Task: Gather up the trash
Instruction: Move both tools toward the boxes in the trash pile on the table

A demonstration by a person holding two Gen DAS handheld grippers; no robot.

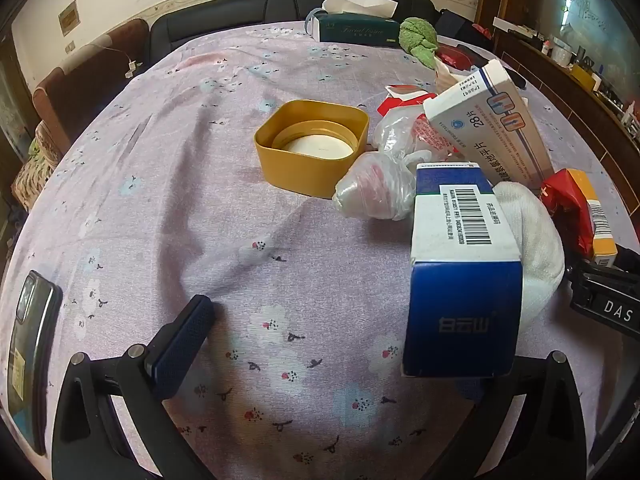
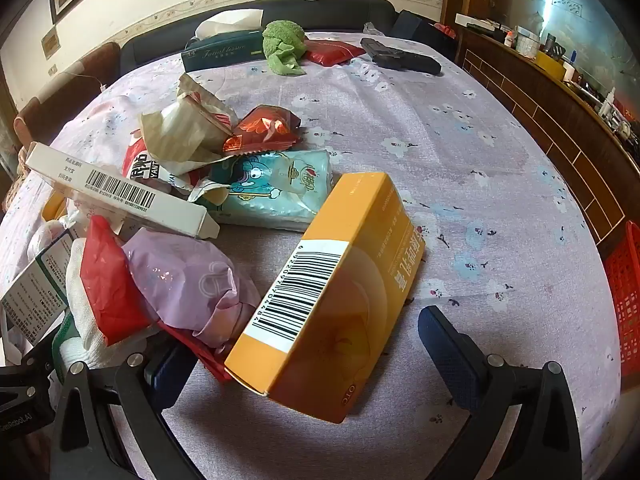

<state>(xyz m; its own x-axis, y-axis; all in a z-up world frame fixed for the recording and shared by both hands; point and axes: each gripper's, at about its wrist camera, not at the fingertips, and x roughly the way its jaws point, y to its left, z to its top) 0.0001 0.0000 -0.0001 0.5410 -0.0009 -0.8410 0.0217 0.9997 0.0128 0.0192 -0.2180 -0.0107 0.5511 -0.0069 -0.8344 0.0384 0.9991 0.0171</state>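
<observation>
A heap of trash lies on the floral tablecloth. In the left wrist view a blue and white box (image 1: 464,280) stands at my right finger, with a white cloth (image 1: 536,240), a white medicine box (image 1: 488,128) and clear plastic bags (image 1: 380,188) behind it. My left gripper (image 1: 344,344) is open, and the box touches only its right side. In the right wrist view an orange box (image 2: 332,300) lies between the fingers of my right gripper (image 2: 312,348), which is open. A purple wrapper (image 2: 188,280), a red wrapper (image 2: 108,284) and a tissue pack (image 2: 272,184) lie to its left.
A yellow square lid (image 1: 312,144) sits mid-table. A phone (image 1: 28,356) lies at the left edge. A tissue box (image 1: 356,28), a green cloth (image 2: 284,44) and a black object (image 2: 400,58) stand at the far side. A red basket (image 2: 626,300) is at the right.
</observation>
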